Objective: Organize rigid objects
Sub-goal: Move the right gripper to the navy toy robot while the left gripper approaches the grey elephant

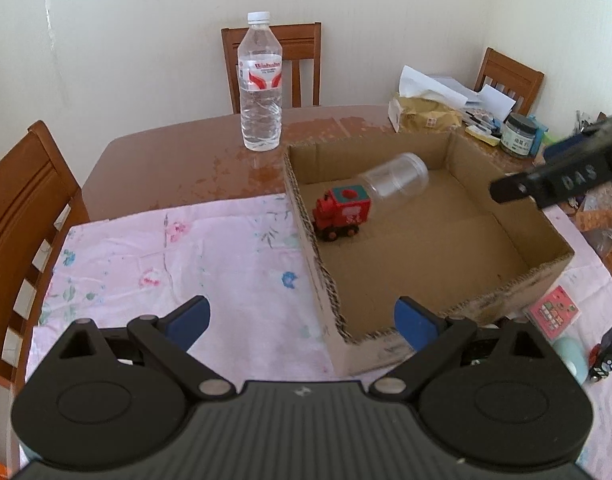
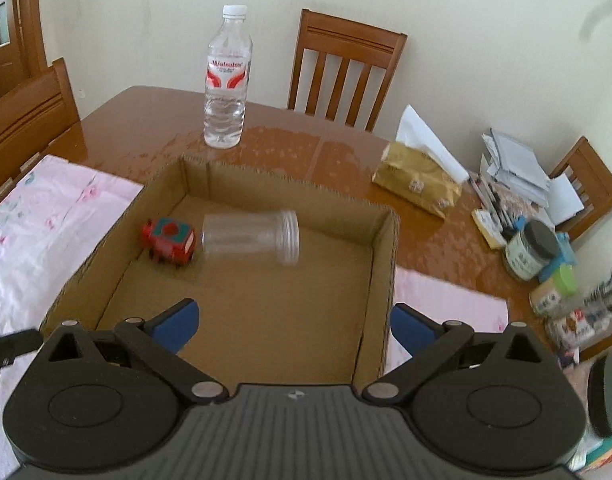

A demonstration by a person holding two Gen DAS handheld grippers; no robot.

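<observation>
A shallow cardboard box (image 1: 517, 276) (image 2: 379, 248) lies on the table. Inside it a red toy truck (image 1: 341, 214) (image 2: 169, 242) stands by the left wall, and a clear plastic jar (image 1: 397, 175) (image 2: 252, 236) lies on its side beside the truck, blurred. My left gripper (image 1: 302, 322) is open and empty over the box's near left corner. My right gripper (image 2: 292, 326) is open wide and empty above the box's near edge. Its black body shows at the right of the left wrist view. A full water bottle (image 1: 261, 84) (image 2: 226, 80) stands behind the box.
A pink floral cloth (image 1: 166, 256) (image 2: 50, 216) covers the near table. A small dark toy train (image 1: 605, 356), a pink card (image 1: 553, 310) and a pale blue object lie right of the box. Tissue pack (image 2: 415, 180), papers and a dark-lidded jar (image 2: 531, 250) crowd the right. Wooden chairs surround the table.
</observation>
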